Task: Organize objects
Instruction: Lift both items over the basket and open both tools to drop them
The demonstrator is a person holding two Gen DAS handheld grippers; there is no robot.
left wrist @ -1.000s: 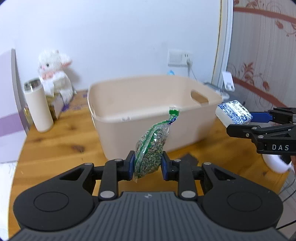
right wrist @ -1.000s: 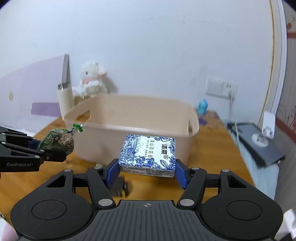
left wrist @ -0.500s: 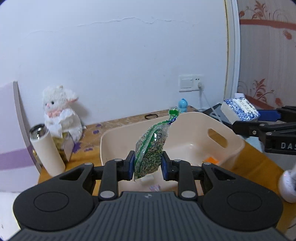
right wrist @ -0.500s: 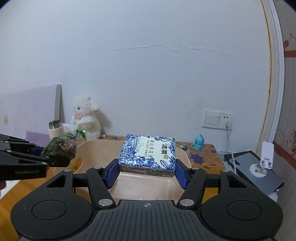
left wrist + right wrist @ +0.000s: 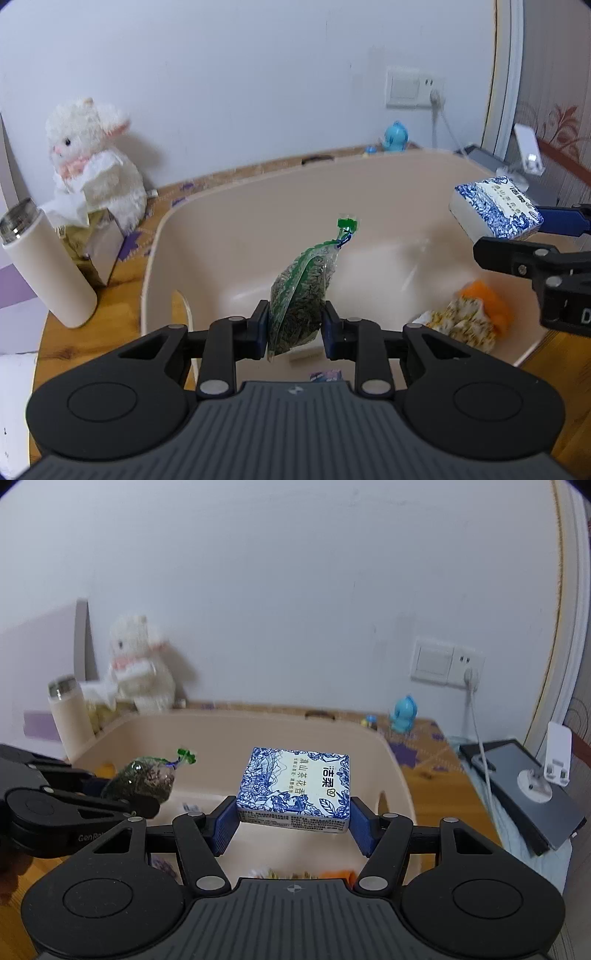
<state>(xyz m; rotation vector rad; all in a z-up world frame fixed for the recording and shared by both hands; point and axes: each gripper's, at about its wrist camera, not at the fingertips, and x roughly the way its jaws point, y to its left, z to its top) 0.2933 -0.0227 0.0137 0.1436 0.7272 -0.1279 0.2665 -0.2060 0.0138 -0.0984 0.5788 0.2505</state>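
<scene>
So, L to R. Far left on the wooden counter [image 5: 110, 314] stands a cream thermos [image 5: 48, 266] w/ a steel top, upright. Just behind it sits a gold tissue box [image 5: 98, 245], white tissue sticking out, and a white plush lamb [image 5: 92, 170] leans against the wall.

Next comes the beige plastic tub [image 5: 229, 206], taking up most of the mid counter. The left gripper [image 5: 295, 328] hangs over the tub's near-left part, jaws clamped on a clear bag of dried green stuff [image 5: 301, 295]; the bag stands upright between the pads, its tied neck w/ a green tag pointing up. From the right wrist cam the same bag [image 5: 142, 782] shows at left, above the tub interior. Inside the tub, toward the right, lies a crumpled yellow-patterned packet [image 5: 461, 321] touching sth orange [image 5: 487, 299]; a small printed scrap [image 5: 327, 374] lies on the tub floor near the front wall.

Right of that, the right gripper [image 5: 293, 819] has its jaws shut on a blue-and-white tissue pack [image 5: 295, 786], held flat by its short ends, above the tub's right half. In the left cam the pack [image 5: 495, 210] hovers over the tub's right rim area.

Behind the tub: a black hair tie [image 5: 319, 714] and a blue figurine [image 5: 404, 712] on the counter by the wall, under a wall socket [image 5: 447, 662] w/ a plugged cable. Far right, a dark tablet [image 5: 524, 786] lies off the counter edge w/ a white stand [image 5: 554, 764] on it.
</scene>
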